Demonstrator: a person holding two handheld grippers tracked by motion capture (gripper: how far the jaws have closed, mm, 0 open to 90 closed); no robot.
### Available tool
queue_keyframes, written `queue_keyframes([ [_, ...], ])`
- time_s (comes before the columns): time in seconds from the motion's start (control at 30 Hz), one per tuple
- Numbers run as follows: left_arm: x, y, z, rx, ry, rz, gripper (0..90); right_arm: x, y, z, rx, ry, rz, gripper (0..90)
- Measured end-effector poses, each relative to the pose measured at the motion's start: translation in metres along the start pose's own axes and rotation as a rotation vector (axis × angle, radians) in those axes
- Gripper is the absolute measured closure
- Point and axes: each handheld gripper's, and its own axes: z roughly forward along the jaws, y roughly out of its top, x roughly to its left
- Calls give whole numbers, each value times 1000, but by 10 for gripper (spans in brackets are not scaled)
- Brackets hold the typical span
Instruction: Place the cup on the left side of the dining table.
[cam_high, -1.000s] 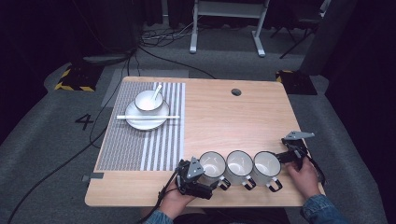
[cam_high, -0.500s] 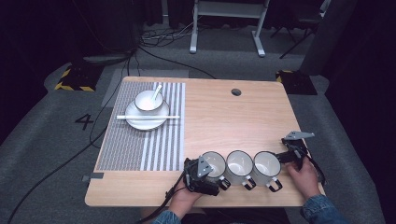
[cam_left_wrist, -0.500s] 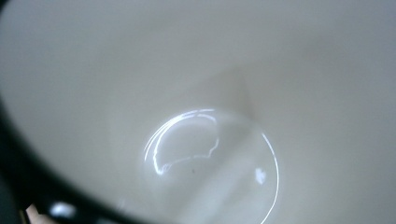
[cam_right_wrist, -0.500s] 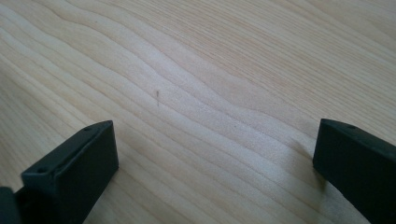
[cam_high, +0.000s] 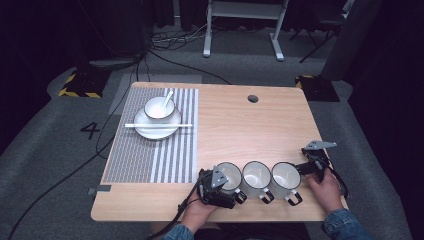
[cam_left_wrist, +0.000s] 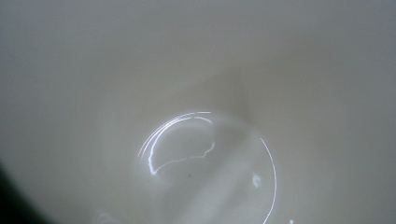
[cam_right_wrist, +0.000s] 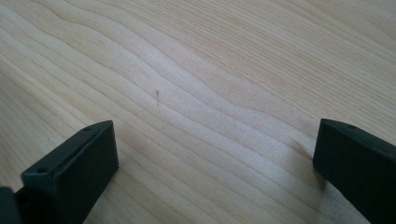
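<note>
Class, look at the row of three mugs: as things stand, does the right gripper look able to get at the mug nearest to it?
Probably yes. The right gripper rests on the table just beside the right mug, its jaws wide apart with only bare wood between them, and nothing stands between it and that mug.

A staged recording lab, not a home: a pale wooden desk (cam_high: 260, 125) with a cable hole stands on grey carpet (cam_high: 55, 165) marked with a white numeral 4 (cam_high: 90, 130), amid black cables (cam_high: 80, 165), yellow-and-black hazard-striped floor plates (cam_high: 77, 85), a white metal stand (cam_high: 243, 22) and dark surroundings.
</note>
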Motion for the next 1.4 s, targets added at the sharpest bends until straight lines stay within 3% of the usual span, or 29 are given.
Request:
queue_keyframes([
  [0.47, -4, 0, -3, -21, 30, 54, 32, -1, 0, 0, -1, 0, -5, 2],
  [0.63, -6, 2, -7, -38, 5, 41, 32, -1, 0, 0, -2, 0, -6, 2],
  [0.9, -7, 10, -22, -84, 11, 46, 31, 0, 0, 0, 0, 0, -1, 2],
  [1.13, -2, 18, -42, -115, 58, 69, 31, 0, 0, 0, -1, 0, -3, 2],
  [1.4, 7, 22, -56, -138, 102, 55, 31, 0, 0, 0, 0, 0, -4, 2],
])
